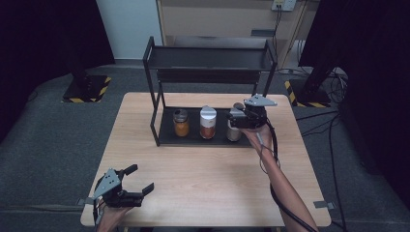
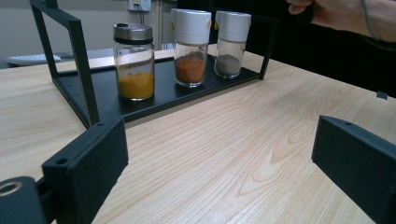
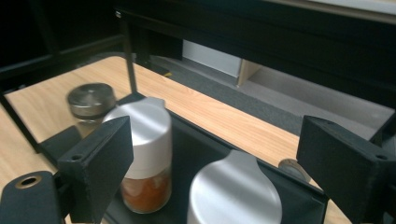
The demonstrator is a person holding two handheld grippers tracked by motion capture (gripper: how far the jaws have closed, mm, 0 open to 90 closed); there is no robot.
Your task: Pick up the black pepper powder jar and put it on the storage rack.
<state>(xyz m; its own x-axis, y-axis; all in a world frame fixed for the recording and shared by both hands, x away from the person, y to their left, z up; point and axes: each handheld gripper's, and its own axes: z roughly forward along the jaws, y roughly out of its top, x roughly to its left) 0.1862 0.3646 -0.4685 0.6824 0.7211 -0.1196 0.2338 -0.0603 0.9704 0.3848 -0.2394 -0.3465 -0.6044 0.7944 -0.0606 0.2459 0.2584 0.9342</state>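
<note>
Grey-powder spice jar [image 2: 230, 45] of clear glass with a white cap stands on the bottom tray of a black metal two-tier rack [image 1: 159, 123], at the right end of a row of three. Beside it is a white-capped glass jar of red-orange powder [image 1: 208, 123], then a steel-lidded glass jar of yellow powder [image 1: 181, 123]. The rack sits toward the far edge of a pale wood-grain tabletop [image 1: 208, 179].

The right claw [image 1: 235, 118] hovers just over the grey-powder jar. In the right gripper view its black jaws stand wide apart, one on each side of the jar's white cap [image 3: 233, 193], and neither pad touches it. The jar looks freshly set down, so the step in hand reads as the release.

The left claw [image 1: 138, 179] rests near the front left corner of the tabletop, jaws spread and empty, pointing toward the rack.

Next, the right claw likely needs to lift straight up and back, staying under the rack's upper shelf [image 1: 208, 60] and keeping clear of the caps so nothing tips.
</note>
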